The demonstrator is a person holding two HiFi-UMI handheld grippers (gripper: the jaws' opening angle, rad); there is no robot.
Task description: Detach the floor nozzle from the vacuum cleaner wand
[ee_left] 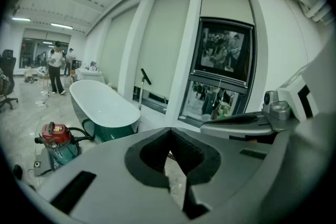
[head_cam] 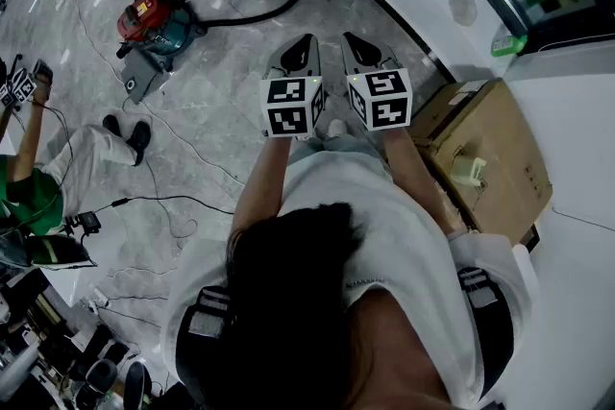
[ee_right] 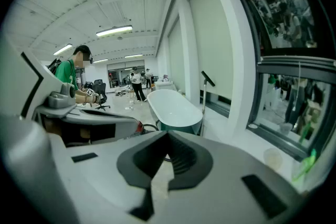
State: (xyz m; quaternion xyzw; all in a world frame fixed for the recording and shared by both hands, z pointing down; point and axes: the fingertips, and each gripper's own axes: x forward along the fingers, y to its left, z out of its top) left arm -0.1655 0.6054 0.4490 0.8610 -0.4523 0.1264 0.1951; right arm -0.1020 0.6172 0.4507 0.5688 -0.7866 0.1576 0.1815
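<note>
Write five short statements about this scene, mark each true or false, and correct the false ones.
1. The left gripper and the right gripper are both shut and empty. True.
2. The vacuum cleaner has a red top and stands on the floor. True.
3. The left gripper grips the vacuum cleaner's hose. False: it holds nothing and is well apart from the vacuum cleaner.
4. The cardboard box lies on the left gripper's side. False: it lies on the right gripper's side.
5. A white bathtub stands behind the vacuum cleaner. True.
</note>
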